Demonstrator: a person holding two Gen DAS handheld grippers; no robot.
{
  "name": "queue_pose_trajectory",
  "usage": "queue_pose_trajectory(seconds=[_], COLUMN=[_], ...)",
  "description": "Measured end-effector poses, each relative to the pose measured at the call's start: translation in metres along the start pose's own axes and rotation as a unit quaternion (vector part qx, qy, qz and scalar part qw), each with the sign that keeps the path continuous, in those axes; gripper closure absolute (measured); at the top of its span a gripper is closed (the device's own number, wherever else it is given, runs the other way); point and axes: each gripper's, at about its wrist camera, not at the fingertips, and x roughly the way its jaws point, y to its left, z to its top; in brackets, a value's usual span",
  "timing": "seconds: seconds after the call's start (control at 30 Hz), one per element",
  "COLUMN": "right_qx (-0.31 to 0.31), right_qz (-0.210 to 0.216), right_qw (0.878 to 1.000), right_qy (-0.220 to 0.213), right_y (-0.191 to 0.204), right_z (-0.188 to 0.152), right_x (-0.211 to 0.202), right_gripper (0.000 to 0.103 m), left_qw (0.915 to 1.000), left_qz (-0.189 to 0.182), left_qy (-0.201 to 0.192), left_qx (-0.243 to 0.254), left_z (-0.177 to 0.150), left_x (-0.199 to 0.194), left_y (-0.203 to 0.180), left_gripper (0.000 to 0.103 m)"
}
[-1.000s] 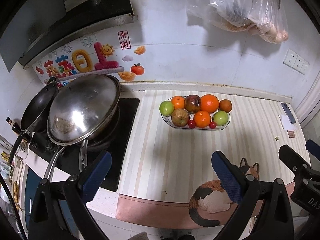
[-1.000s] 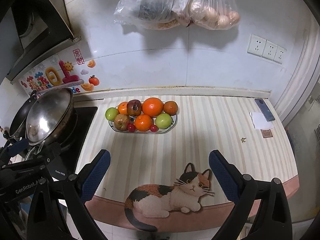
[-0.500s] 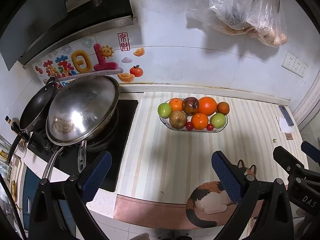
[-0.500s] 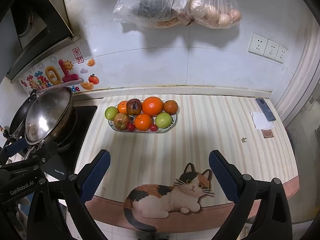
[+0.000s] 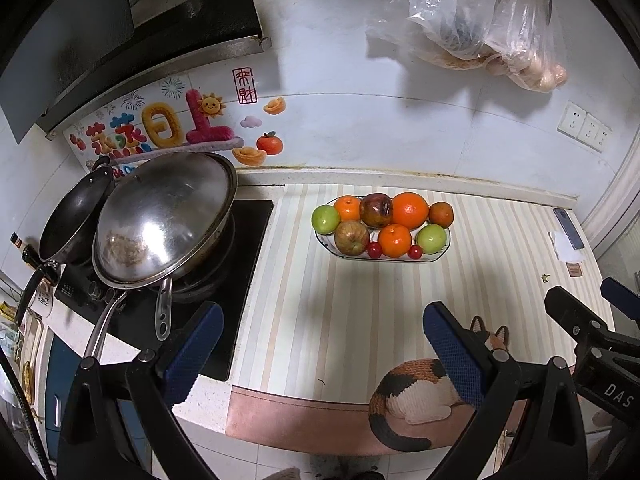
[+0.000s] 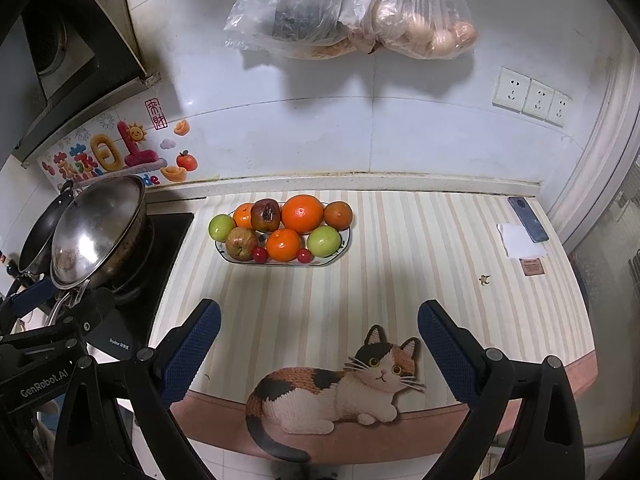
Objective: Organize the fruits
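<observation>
While both grippers, left gripper (image 5: pixel 320 344) and right gripper (image 6: pixel 318 340), hover empty with fingers spread wide, all the fruits (image 6: pixel 282 228) sit piled on the plate (image 6: pixel 344 246) near the table's back; whichever stage this is, any grasp should be gentle.

**Counter layout**

Oval glass fruit dish (image 6: pixel 343 249) sits mid-counter on the cream striped mat (image 6: pixel 400 280), near the back wall. Left of it – the black stovetop (image 5: pixel 244 276), with a steel wok under a domed steel lid (image 5: pixel 168 216) and a smaller black wok (image 5: pixel 74 220) further left. Right, well apart by the wall – a dark phone (image 6: pixel 528 219) lying partly on a white paper slip (image 6: pixel 516 240). Clear plastic bags (image 6: pixel 344 4) hang on the wall above the dish. Printed calico cat (image 6: pixel 340 388) lies at the mat's front edge.
</observation>
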Motion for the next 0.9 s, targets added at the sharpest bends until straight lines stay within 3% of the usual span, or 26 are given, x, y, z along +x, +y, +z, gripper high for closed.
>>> queue_pose_trajectory(seconds=[0.9], right_qx=[0.001], right_qz=[0.003], right_qw=[1.000], right_qy=[0.001], right_y=[-0.008], right_z=[-0.011], right_x=[-0.017], right_gripper=[0.002], left_qw=[0.9999], left_qz=[-0.009], left_qy=[0.000], left_qx=[-0.009], left_z=[-0.005], left_x=[-0.011], left_y=[0.001], left_gripper=[0.000])
